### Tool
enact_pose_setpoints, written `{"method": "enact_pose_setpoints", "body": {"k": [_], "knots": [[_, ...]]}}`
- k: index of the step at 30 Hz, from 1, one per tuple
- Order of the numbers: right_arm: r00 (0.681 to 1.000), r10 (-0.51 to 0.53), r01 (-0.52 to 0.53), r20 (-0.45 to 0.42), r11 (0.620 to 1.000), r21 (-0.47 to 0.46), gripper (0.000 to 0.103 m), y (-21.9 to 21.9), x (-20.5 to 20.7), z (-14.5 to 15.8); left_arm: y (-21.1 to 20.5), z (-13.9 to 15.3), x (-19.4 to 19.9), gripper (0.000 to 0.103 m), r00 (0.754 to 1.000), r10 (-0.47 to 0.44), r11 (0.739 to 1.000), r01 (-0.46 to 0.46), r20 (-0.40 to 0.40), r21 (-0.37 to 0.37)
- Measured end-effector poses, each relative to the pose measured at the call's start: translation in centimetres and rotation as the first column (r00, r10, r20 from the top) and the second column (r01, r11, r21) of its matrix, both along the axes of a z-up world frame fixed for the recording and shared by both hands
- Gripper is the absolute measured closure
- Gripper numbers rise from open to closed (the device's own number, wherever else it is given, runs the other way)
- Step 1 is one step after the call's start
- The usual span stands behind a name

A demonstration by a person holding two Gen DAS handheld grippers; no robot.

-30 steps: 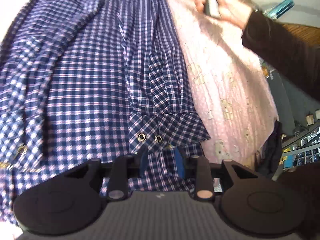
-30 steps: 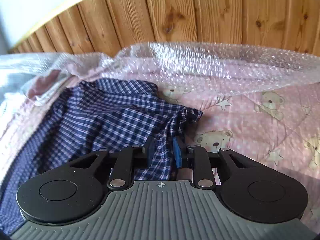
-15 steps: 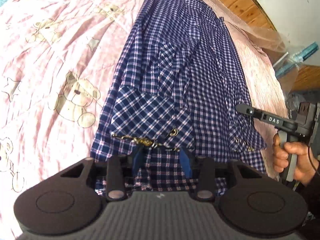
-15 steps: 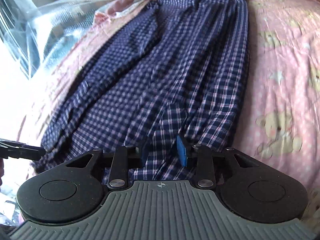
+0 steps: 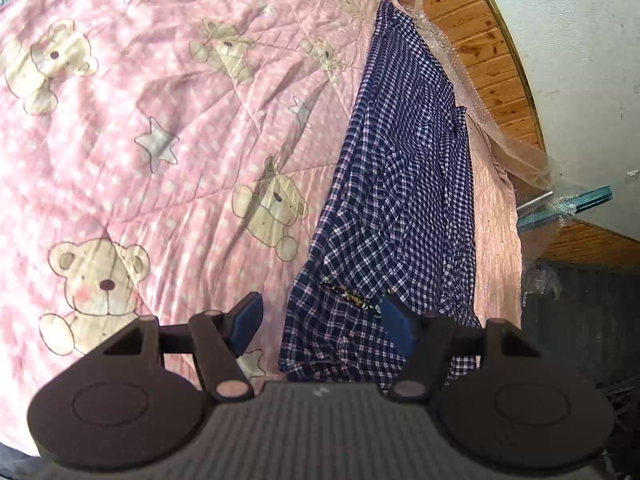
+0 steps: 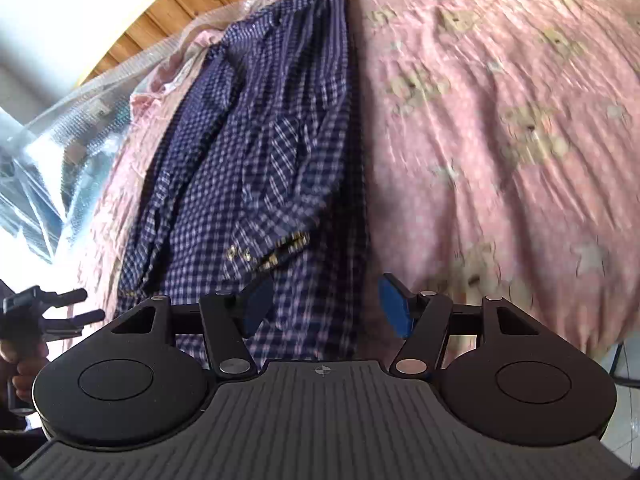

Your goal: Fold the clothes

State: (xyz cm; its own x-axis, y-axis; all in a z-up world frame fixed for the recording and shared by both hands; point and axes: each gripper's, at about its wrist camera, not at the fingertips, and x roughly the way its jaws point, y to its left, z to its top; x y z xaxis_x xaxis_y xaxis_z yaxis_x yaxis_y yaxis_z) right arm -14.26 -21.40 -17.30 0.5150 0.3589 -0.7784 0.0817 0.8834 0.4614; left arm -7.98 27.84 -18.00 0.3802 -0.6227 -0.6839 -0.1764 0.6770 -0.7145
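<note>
Both grippers are now standing open where half a second ago each was pinching checked cloth; their jaws have just been opening, and the navy plaid shirt (image 5: 404, 184) is lying folded lengthwise into a long narrow strip along one edge of the pink teddy-bear quilt (image 5: 160, 120). In the left wrist view, the left gripper (image 5: 320, 322) is hovering over the shirt's near end, one blue pad beside the cloth, the other above it, neither pressing. In the right wrist view, the right gripper (image 6: 326, 304) is likewise spread over the near hem, the fold edge running between its pads, nothing gripped. A cuff with gold trim (image 6: 268, 254) is resting on top.

Judging from this, the released layers are sitting loosely and could be sliding apart or springing open. The shirt is lying near the quilt's edge beside bubble wrap (image 6: 68, 132), so a careless regrasp could be dragging it off or catching only the top layer, skewing the fold.
</note>
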Motion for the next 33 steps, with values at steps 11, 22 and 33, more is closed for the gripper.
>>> {"method": "enact_pose_setpoints", "body": {"k": [11,22,33], "knots": [[0.998,-0.069,0.070,-0.015,0.990,0.125,0.095,1.7,-1.1,-1.9,-4.0,-1.6,1.1,0.092,0.996,-0.085,0.995,0.085,-0.011,-0.050],[0.999,0.049,-0.049,0.004,0.993,0.111,0.102,0.5,5.0,4.6,-4.6,3.7,7.7,0.100,0.998,-0.032,0.975,0.044,0.058,-0.219],[0.975,-0.221,0.218,-0.025,0.927,0.305,0.086,-6.2,31.9,3.1,-5.7,1.7,29.9,0.088,0.973,0.230,0.966,-0.227,0.014,-0.125]]}}
